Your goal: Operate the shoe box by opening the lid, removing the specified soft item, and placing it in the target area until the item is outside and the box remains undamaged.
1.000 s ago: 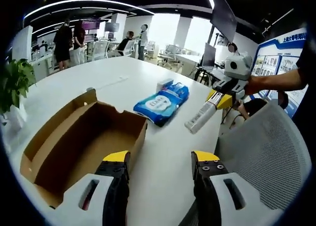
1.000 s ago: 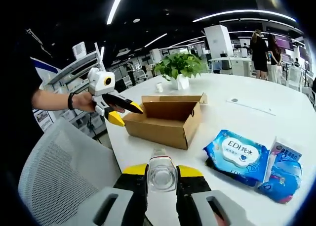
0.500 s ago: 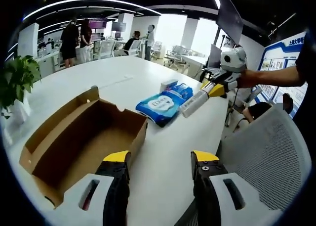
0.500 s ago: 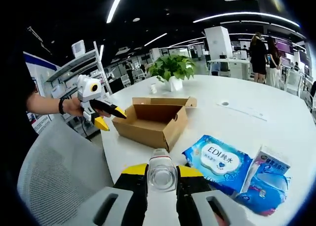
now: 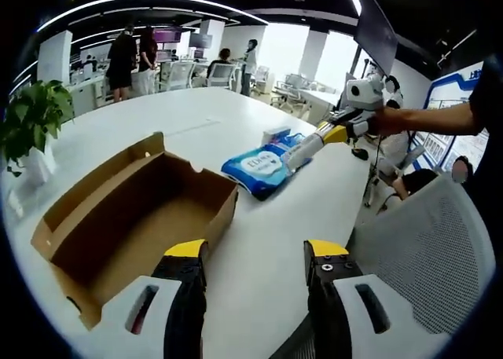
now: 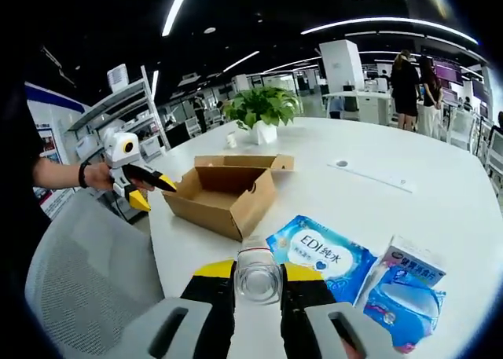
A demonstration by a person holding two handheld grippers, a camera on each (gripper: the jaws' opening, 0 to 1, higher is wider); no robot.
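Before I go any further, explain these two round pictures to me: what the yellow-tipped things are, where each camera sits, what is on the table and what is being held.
A person holds a two-jaw hand tool in each hand, and each carries a fisheye camera looking along its jaws. In the left gripper view, the left gripper is open and holds nothing. In the right gripper view, the right gripper is shut on a clear plastic bottle. The round white table holds an open brown cardboard shoe box, a blue pack of wet wipes, a second blue packet with a small white carton, and a potted green plant.
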